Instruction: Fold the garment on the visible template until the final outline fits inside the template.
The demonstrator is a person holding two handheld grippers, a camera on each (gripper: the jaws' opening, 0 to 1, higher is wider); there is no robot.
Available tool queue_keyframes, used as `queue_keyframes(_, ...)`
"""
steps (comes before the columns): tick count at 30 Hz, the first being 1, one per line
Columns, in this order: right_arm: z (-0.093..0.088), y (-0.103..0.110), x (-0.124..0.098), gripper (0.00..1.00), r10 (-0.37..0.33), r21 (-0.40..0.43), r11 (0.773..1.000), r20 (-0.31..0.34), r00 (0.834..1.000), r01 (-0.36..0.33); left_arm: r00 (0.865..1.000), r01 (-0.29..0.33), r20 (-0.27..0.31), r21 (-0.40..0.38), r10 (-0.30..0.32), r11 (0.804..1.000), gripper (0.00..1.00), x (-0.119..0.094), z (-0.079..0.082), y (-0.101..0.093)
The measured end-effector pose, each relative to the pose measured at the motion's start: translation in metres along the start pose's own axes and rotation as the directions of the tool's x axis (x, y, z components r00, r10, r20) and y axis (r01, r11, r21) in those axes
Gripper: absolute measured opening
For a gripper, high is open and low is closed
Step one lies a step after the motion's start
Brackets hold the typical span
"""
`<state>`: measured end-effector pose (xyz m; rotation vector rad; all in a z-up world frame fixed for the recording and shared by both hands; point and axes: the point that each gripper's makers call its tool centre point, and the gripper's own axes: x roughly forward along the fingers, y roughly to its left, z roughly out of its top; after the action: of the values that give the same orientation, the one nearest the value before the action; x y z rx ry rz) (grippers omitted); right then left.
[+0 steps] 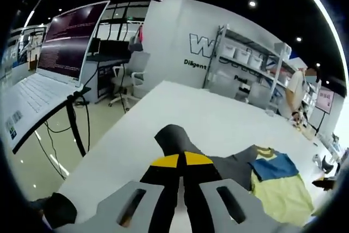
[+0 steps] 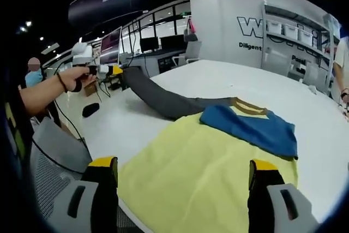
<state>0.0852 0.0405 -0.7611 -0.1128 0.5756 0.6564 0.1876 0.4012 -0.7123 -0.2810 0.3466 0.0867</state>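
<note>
Garment [image 2: 207, 162]: soft matt cloth, yellow body, blue panel, grey sleeve [image 2: 158, 97], lightly creased. Table [image 2: 245, 80]: smooth white top, faint sheen. Right gripper [image 2: 182, 186]: matt grey plastic jaws, yellow tips. Floor [image 1: 49, 151]: glossy, reflecting ceiling lights.

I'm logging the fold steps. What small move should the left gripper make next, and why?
Probably carry the grey sleeve inward and lay it over the yellow body. The left gripper is shut on its end, the sleeve is stretched far out across the white table, and the right gripper hovers open.
</note>
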Motion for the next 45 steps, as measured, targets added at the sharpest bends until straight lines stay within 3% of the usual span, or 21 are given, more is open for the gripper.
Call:
queue_keyframes(9,0.008,-0.014,-0.008,0.99,-0.034,-0.004,0.999,0.010,0.999,0.034,0.995,0.071,0.064,0.003,-0.071,0.997,0.01,-0.001,0.036,-0.026)
queue_keyframes(17,0.019,-0.023,-0.013,0.99,-0.060,-0.015,0.998,0.031,0.998,0.060,0.988,0.113,0.102,0.014,-0.113,0.994,0.00,-0.001,0.052,-0.055)
queue_keyframes(20,0.023,-0.027,-0.015,0.99,-0.073,-0.028,0.997,0.042,0.996,0.075,0.982,0.151,0.115,0.008,-0.151,0.988,0.00,0.001,0.058,-0.075)
queue_keyframes(23,0.024,-0.030,-0.017,0.99,-0.078,-0.023,0.997,0.042,0.996,0.079,0.978,0.173,0.113,0.016,-0.174,0.985,0.00,0.002,0.059,-0.091)
queue_keyframes(26,0.023,-0.035,-0.020,0.99,-0.087,-0.027,0.996,0.034,0.996,0.087,0.965,0.234,0.122,0.017,-0.234,0.972,0.00,0.004,0.062,-0.122)
queue_keyframes(32,0.018,-0.039,-0.023,0.99,-0.096,-0.011,0.995,0.024,0.995,0.096,0.947,0.292,0.130,0.020,-0.292,0.956,0.00,0.011,0.065,-0.157)
queue_keyframes(45,0.014,-0.048,-0.028,0.99,-0.116,0.008,0.993,0.021,0.993,0.115,0.911,0.399,0.092,0.056,-0.402,0.915,0.00,0.027,0.047,-0.227)
